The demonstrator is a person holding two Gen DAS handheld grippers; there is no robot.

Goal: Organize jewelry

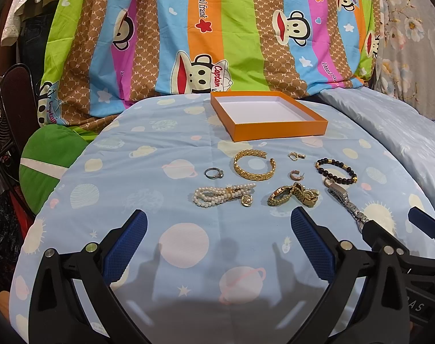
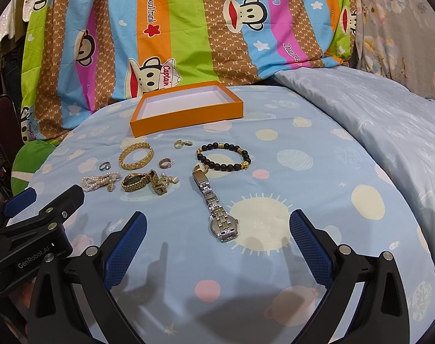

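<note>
So the big thing here is the blue planet-print bedspread (image 2: pixel 317 149) everything is sitting on, with the striped monkey quilt (image 2: pixel 188 28) hanging behind it. I'm using the orange box (image 2: pixel 188 114) as my landmark: it's lying open and empty at the far side, and all the jewelry is spreading out on the near side of it, nothing inside yet.

The right gripper (image 2: pixel 217 238) is hanging with its jaws spread wide, holding nothing, and the silver watch (image 2: pixel 217 212) is lying almost dead centre ahead of it. The watch's long axis is running from the box toward the gripper, so the blue pads would be closing across the band, which looks like the easy pick to me. The right one is clearly the nearer of the two.

The left gripper (image 1: pixel 217 240) is also gaping open and empty, hovering just short of the pearl bracelet (image 1: pixel 217 196) and the gold watch (image 1: pixel 292 195).

Closer to the box, the gold cuff (image 1: pixel 253 166) and the dark bead bracelet (image 2: pixel 223 156) are resting. The bead one is lying right on the line from the silver watch to the box, so I'd guess lifting clear matters. Smallest bits: the ring (image 1: pixel 213 173) and the little hoop earring (image 2: pixel 166 162).
</note>
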